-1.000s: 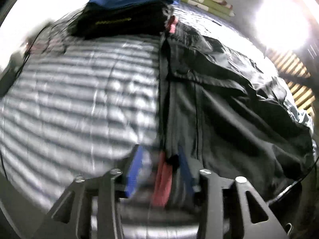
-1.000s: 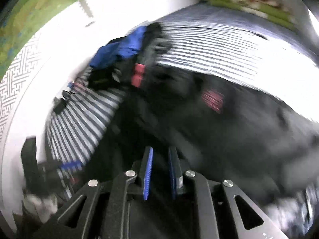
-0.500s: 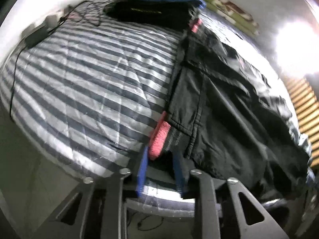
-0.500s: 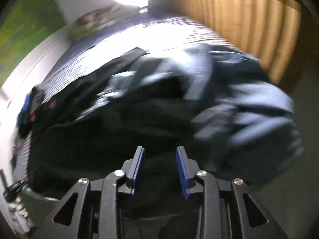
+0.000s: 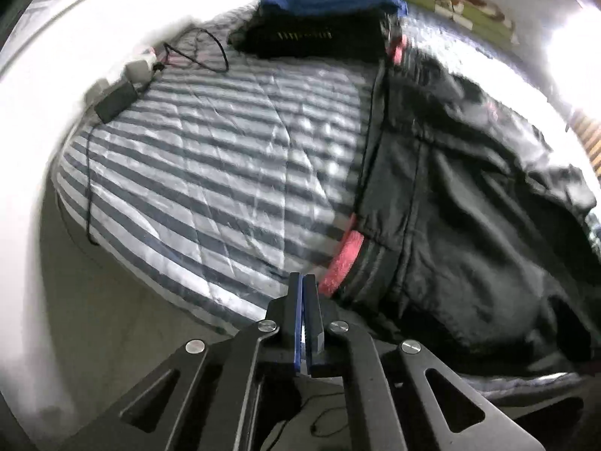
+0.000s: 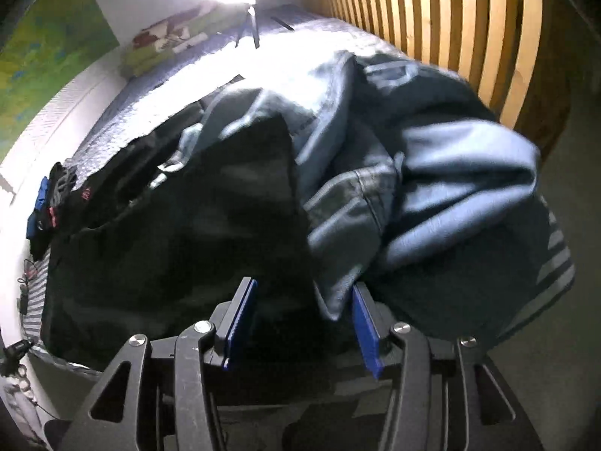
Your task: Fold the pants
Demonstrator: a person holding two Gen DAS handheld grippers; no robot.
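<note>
1. Black pants (image 5: 450, 203) lie spread along the right side of a striped bed cover (image 5: 210, 173) in the left wrist view, running from the near edge of the bed toward the far end.
2. A red cuff band (image 5: 343, 259) shows at the pants' near left corner, just beside the left gripper (image 5: 304, 285); a second red patch (image 5: 394, 50) sits at the far end of the garment.
3. The left gripper's jaws are clenched, pad against pad, with no cloth between them; the tips hang over the near edge of the bed, just left of the red cuff band.
4. In the right wrist view the right gripper (image 6: 304, 300) points down at the dark pants (image 6: 180, 233). Its jaws are opening, and the blue pads (image 6: 240, 319) stand apart with dark fabric below the gap, not pressed by either pad.
5. A heap of grey-blue clothes (image 6: 432, 173) lies to the right of the pants in that view, and a fold of it hangs in front of the right pad.
6. At the far left of the bed sits a stack of folded clothes (image 5: 319, 30), black below and blue on top.
7. A black cable (image 5: 203, 49) and a small dark device (image 5: 116, 99) rest on the cover's far left edge.
8. A slatted wooden panel (image 6: 469, 26) stands beyond the heap at the far right.
</note>
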